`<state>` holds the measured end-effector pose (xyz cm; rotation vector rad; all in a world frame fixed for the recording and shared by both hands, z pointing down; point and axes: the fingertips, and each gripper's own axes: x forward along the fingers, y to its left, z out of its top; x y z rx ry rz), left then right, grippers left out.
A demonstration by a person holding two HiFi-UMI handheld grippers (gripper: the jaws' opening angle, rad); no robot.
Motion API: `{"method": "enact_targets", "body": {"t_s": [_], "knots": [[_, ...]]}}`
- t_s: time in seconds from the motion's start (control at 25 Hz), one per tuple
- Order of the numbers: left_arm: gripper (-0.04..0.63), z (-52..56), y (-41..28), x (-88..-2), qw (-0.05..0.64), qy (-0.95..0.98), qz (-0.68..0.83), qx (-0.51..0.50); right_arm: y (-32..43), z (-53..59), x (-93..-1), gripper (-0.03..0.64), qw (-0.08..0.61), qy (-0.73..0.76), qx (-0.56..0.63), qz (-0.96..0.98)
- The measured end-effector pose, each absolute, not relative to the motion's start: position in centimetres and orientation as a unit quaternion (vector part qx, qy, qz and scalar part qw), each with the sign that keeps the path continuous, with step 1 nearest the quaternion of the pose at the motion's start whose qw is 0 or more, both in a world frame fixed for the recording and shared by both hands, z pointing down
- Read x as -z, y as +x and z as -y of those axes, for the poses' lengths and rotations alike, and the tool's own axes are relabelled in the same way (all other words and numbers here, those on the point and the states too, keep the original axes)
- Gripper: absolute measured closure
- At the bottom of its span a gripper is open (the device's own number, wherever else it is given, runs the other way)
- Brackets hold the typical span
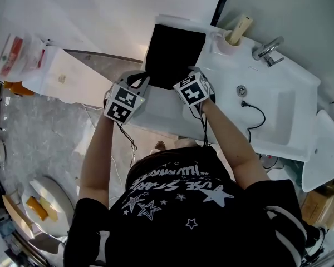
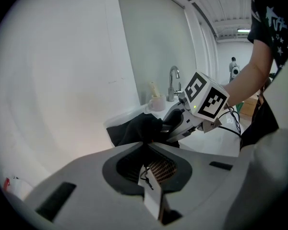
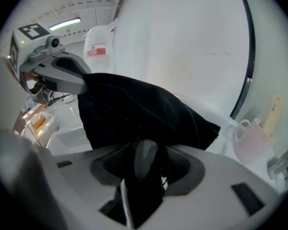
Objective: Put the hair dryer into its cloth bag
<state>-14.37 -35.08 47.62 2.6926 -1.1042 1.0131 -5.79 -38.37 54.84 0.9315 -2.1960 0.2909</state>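
The black cloth bag (image 1: 172,52) lies on the white counter beside the sink, its mouth facing me. My left gripper (image 1: 140,83) is shut on the left edge of that mouth; in the left gripper view the cloth (image 2: 134,128) bunches into the closed jaws (image 2: 146,145) and a white tag (image 2: 152,195) hangs below. My right gripper (image 1: 190,72) is at the mouth's right side. In the right gripper view a dark, glossy hair dryer (image 3: 145,164) sits clamped between the jaws (image 3: 144,150), its front end hidden under the bag (image 3: 144,109).
A cup (image 1: 232,40) with a brush stands behind the bag on the right. The faucet (image 1: 267,50) and the basin (image 1: 278,115) with a black plug cord lie further right. A white paper bag (image 1: 50,71) sits on the floor at left.
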Motion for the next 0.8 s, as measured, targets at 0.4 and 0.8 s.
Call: {"method": "enact_targets", "body": {"t_s": [0.4,0.8], "knots": [[0.569,34.4,-13.6,-48.1,0.028,0.878,0.347,-0.327,-5.8,40.8,-55.8,0.42,0.364,0.41,-0.102,0.83],[0.569,34.0,-14.7,-51.3,0.049,0.865,0.372,-0.334,-6.0,41.3,-57.2,0.417,0.389,0.427,-0.094,0.811]]}}
